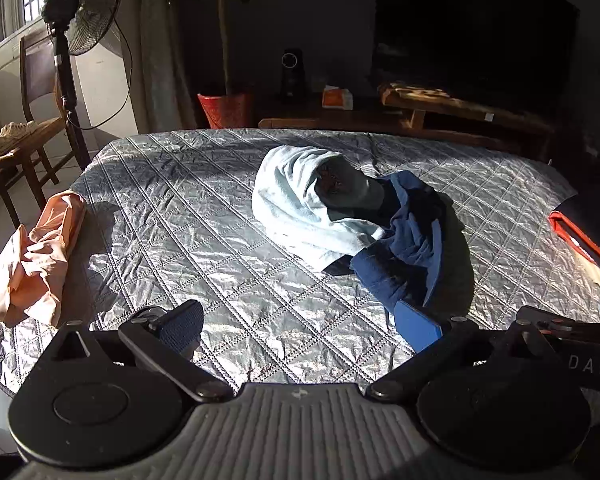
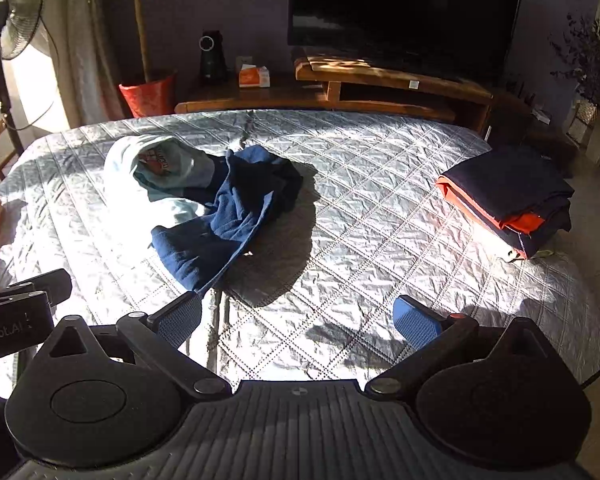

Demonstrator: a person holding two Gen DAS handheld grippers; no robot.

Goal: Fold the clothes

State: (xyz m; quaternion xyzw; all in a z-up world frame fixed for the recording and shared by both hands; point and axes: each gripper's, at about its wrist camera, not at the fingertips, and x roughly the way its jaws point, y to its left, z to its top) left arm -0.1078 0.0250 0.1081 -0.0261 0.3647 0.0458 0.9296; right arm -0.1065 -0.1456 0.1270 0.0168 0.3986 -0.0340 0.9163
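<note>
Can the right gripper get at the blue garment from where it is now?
Probably yes: the right gripper is open, and the blue garment lies just ahead on the table with nothing between.

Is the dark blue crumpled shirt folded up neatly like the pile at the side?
No, the dark blue crumpled shirt lies bunched against a light blue garment, unlike the folded navy-and-orange pile.

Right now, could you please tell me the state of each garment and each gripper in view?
Left gripper: open, empty.
Right gripper: open, empty.
Light blue and navy garment heap: crumpled, unfolded, mid-table.
Peach garment: crumpled, draped over the table's left edge.
Navy and orange clothes stack: folded, at the right edge.
Silver quilted table cover: wrinkled.
</note>
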